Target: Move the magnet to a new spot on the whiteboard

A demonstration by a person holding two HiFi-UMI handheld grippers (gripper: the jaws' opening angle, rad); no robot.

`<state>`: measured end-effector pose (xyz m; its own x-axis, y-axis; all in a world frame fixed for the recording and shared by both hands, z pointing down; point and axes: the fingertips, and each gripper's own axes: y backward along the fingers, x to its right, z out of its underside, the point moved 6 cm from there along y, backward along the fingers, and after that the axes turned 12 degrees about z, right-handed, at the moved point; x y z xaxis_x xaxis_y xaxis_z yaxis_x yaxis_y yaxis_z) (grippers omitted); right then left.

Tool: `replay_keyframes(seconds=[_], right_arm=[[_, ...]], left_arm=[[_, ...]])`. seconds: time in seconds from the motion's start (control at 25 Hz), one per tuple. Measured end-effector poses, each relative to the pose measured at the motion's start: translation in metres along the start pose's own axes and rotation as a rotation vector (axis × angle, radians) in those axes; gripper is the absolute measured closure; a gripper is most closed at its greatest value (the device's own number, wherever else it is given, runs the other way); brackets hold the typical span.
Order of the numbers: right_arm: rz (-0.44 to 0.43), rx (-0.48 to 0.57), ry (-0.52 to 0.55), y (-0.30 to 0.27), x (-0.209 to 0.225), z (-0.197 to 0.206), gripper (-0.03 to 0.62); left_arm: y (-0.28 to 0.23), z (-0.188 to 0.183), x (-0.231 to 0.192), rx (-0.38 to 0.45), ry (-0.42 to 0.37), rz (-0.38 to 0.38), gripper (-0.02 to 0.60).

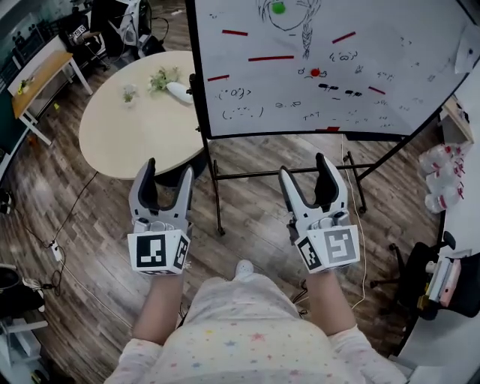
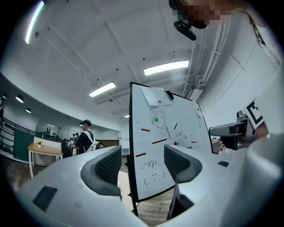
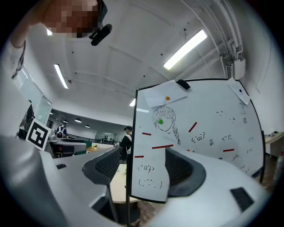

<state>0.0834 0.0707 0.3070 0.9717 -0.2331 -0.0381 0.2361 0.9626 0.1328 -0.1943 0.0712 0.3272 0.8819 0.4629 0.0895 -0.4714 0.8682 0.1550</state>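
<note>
Both units low in head view, over wood floor, well short of the whiteboard.

- Left hand-held gripper: jaws apart, nothing betw. them. Its own view looks thru the gap at the board's left edge.
- Right hand-held gripper: jaws apart, nothing betw. them; same board edge seen thru the gap.
- Neither unit touches board or stand. Marker cubes face up toward the head cam.

Whiteboard: upright on wheeled stand, tilted in frame.
- Green magnet: round, near top edge, on the drawn face.
- Red round magnet: approx. board centre, below the drawn braid.
- Red strip magnets: several, scattered from left edge to right half, some level, some slanted.
- Which magnet is the task's own: cannot tell. All sit on the board, none in a gripper.

Other: round table left of the board, its right edge just beside the stand; small plants near that edge. Person standing in background, left gripper view.
</note>
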Motion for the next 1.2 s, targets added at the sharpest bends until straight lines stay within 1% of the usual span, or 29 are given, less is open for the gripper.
replay_keyframes(seconds=[0.12, 0.24, 0.48, 0.64, 0.88, 1.04, 1.2], right_arm=[[-0.013, -0.004, 0.006, -0.022, 0.015, 0.004, 0.281], [-0.010, -0.008, 0.001, -0.040, 0.028, 0.008, 0.276], [0.024, -0.023, 0.012, -0.081, 0.051, 0.018, 0.270], [0.047, -0.010, 0.030, -0.115, 0.060, 0.015, 0.270], [0.074, 0.031, 0.042, -0.177, 0.065, 0.005, 0.270], [0.088, 0.050, -0.009, -0.212, 0.066, -0.002, 0.270], [0.099, 0.067, 0.015, -0.234, 0.062, -0.007, 0.270]], left_arm=[[-0.025, 0.003, -0.002, -0.005, -0.001, -0.012, 0.307], [-0.048, 0.010, -0.004, -0.022, 0.003, -0.009, 0.307], [-0.104, 0.026, -0.017, -0.026, 0.019, 0.031, 0.307], [-0.142, 0.029, -0.037, -0.003, 0.012, 0.053, 0.307], [-0.196, 0.031, -0.081, 0.023, 0.000, 0.064, 0.307], [-0.222, 0.033, -0.103, 0.040, 0.005, 0.078, 0.307], [-0.237, 0.029, -0.116, 0.063, -0.004, 0.098, 0.307]])
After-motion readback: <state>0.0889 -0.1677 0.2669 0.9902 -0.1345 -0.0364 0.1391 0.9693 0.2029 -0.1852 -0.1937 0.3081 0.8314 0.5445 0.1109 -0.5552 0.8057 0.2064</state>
